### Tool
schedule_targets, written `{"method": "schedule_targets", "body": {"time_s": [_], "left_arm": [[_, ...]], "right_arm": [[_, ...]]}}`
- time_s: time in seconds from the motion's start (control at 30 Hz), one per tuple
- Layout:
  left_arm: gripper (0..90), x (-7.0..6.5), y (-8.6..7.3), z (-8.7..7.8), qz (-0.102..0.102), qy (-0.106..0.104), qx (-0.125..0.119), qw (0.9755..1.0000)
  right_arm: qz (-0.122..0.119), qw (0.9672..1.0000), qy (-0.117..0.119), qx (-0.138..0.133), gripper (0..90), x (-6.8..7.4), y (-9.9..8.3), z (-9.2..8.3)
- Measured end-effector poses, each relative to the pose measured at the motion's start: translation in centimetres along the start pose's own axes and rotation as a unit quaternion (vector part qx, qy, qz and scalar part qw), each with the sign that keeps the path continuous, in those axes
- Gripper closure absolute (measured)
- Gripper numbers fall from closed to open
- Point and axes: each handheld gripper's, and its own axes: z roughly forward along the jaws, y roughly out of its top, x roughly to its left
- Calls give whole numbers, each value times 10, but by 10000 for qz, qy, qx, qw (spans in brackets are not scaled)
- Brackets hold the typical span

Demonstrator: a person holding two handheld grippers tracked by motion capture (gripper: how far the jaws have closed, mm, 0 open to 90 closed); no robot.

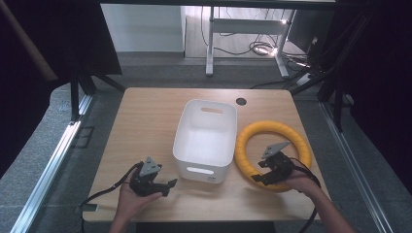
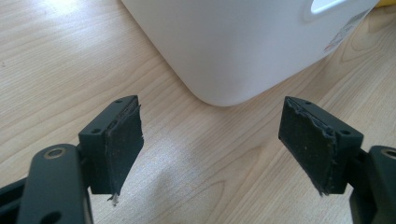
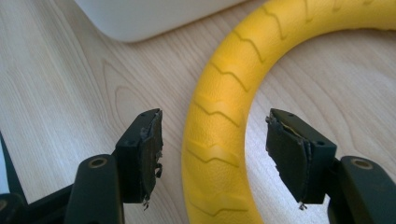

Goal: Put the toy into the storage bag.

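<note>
A yellow ring [image 1: 272, 148] with a ridged tread lies flat on the wooden table [image 1: 145, 126], just right of a white bin [image 1: 206, 140]. My right gripper [image 1: 266, 172] is open at the ring's near left arc. In the right gripper view its jaws straddle the yellow ring [image 3: 219, 130], one jaw outside it and one inside, both apart from it. My left gripper [image 1: 167, 187] is open near the table's front, left of the bin's near corner. The left gripper view has the white bin [image 2: 233, 46] just ahead, with nothing between the jaws.
The bin stands empty in the middle of the table, a handle slot in each end wall. A dark round hole [image 1: 241, 101] marks the table's far edge. Beyond the table stand a white desk frame [image 1: 243, 29] and cables on the floor.
</note>
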Motion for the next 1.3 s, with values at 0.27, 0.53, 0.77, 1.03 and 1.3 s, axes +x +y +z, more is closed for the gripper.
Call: {"method": "schedule_targets", "body": {"time_s": [0.27,0.53,0.77,1.03,1.3], "left_arm": [[218,0,0,0,0,6,10,10000],[218,0,0,1,-3,-10,22,10000],[218,0,0,0,-24,-56,-17,10000],[218,0,0,2,-12,-47,17,10000],[218,0,0,2,1,-37,26,10000]], "right_arm": [[-143,9989,-57,450,364,-2,1,7],[-417,9936,-106,1047,367,0,1,17],[-601,9882,-222,1392,386,1,2,22],[-717,9843,-151,1606,451,2,3,29],[-754,9799,-69,1845,483,3,6,37]]}}
